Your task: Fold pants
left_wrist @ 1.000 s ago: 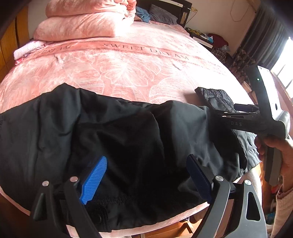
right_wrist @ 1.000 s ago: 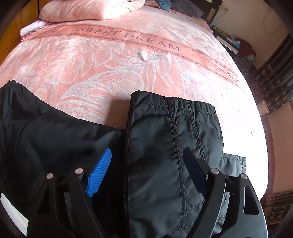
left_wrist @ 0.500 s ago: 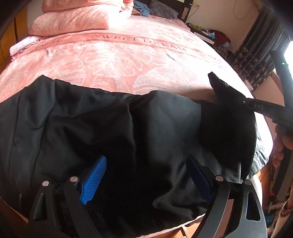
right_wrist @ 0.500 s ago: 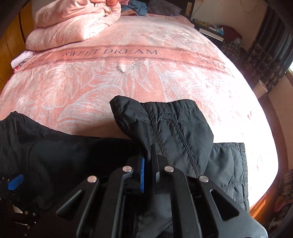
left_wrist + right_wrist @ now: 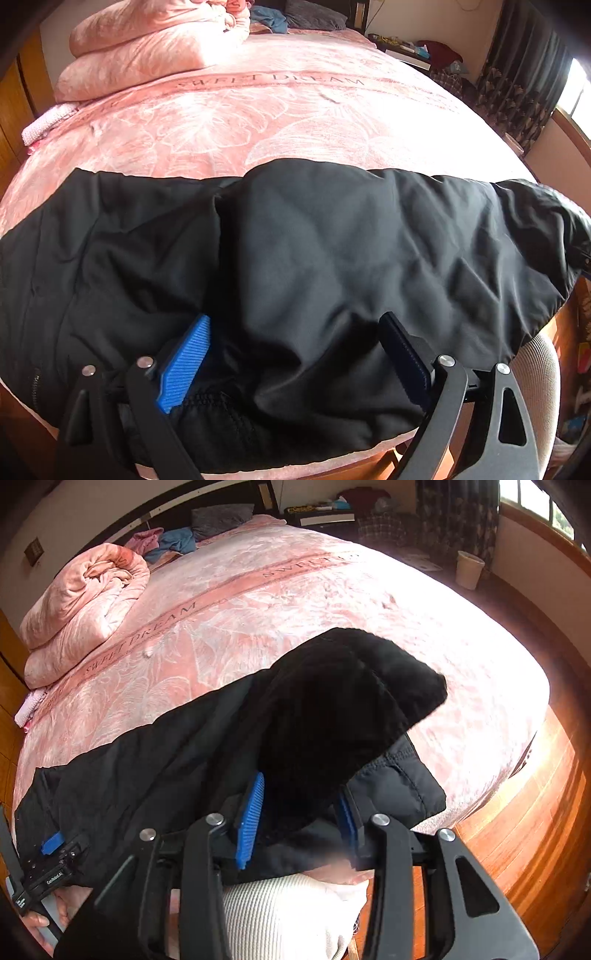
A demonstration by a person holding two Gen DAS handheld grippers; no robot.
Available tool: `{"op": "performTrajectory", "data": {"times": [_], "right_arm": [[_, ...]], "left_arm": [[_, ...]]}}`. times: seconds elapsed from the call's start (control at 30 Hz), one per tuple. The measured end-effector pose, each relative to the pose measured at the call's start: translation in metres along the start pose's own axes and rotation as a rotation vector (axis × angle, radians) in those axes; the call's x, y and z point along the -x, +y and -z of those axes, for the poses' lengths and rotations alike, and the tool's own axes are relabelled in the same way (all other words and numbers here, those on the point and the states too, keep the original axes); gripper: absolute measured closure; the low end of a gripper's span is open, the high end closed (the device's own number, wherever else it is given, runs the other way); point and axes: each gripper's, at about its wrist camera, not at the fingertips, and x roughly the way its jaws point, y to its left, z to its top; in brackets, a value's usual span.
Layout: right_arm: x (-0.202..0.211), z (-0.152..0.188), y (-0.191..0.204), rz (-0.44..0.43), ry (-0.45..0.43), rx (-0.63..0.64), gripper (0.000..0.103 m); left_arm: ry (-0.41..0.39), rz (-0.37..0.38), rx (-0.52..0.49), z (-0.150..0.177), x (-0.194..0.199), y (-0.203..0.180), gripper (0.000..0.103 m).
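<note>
Pants (image 5: 332,258), black and kind of puffy, are spread across the near edge of the bed (image 5: 258,129), on a pink blanket with "SWEET DREAM" printed across it. One end is doubled over the rest, so there's a thick rumpled layer on top with the fold line running up the middle in the left wrist view.

Left gripper (image 5: 295,362) hangs right over the near hem, fingers spread wide with a bunched bit of fabric sitting between them, pads not pinching it as far as I can see.

Right gripper (image 5: 299,812) is over at the other end, where a flap of the pants (image 5: 332,709) sticks up in front of the camera. Its fingers are opening, with the fabric between the blue pads; can't really tell if the pads touch it.

Rolled-up pink duvet (image 5: 81,605) sits at the far side of the bed, well apart from the pants. A small pale bin (image 5: 469,568) stands on the floor near the window.
</note>
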Motion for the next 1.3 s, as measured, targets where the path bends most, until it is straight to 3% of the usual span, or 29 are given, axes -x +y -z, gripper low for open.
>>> {"op": "performTrajectory", "data": {"times": [0.07,0.17,0.37,0.4,0.47,0.57,0.73,0.8,0.9,1.0,1.3], "right_arm": [[-0.010,0.010,-0.019,-0.061,0.047,-0.055,0.053],[-0.013,0.015,-0.046,-0.143,0.045,-0.161,0.049],[-0.014,0.006,-0.080,-0.232,0.033,-0.292,0.049],[-0.013,0.004,-0.082,-0.234,0.031,-0.288,0.053],[-0.014,-0.002,-0.084,-0.217,0.035,-0.254,0.083],[-0.007,-0.007,-0.081,-0.252,0.034,-0.233,0.092],[0.013,-0.003,-0.087,-0.281,0.027,-0.243,0.093],[0.000,0.007,-0.092,-0.239,0.059,-0.222,0.090],[-0.014,0.017,-0.099,-0.250,0.088,-0.237,0.079],[0.001,0.019,-0.101,-0.247,0.053,-0.221,0.053],[0.003,0.041,-0.113,-0.286,0.106,-0.279,0.050]], "left_arm": [[-0.001,0.003,0.004,0.002,0.002,-0.002,0.011],[0.000,0.011,0.016,0.004,0.006,-0.003,0.011],[-0.001,0.016,0.025,0.007,0.012,-0.006,0.011],[-0.002,0.013,0.025,0.007,0.012,-0.006,0.011],[0.000,0.008,0.024,0.008,0.011,-0.007,0.011],[0.008,-0.005,0.015,0.008,0.007,-0.010,0.010],[0.013,-0.007,0.004,0.010,0.007,-0.013,0.010],[0.021,-0.006,0.001,0.010,0.004,-0.014,0.009],[0.026,-0.015,-0.012,0.011,0.002,-0.018,0.009],[0.026,-0.005,-0.029,0.010,0.004,-0.021,0.009],[0.010,0.035,-0.009,0.011,0.015,-0.029,0.009]]}}
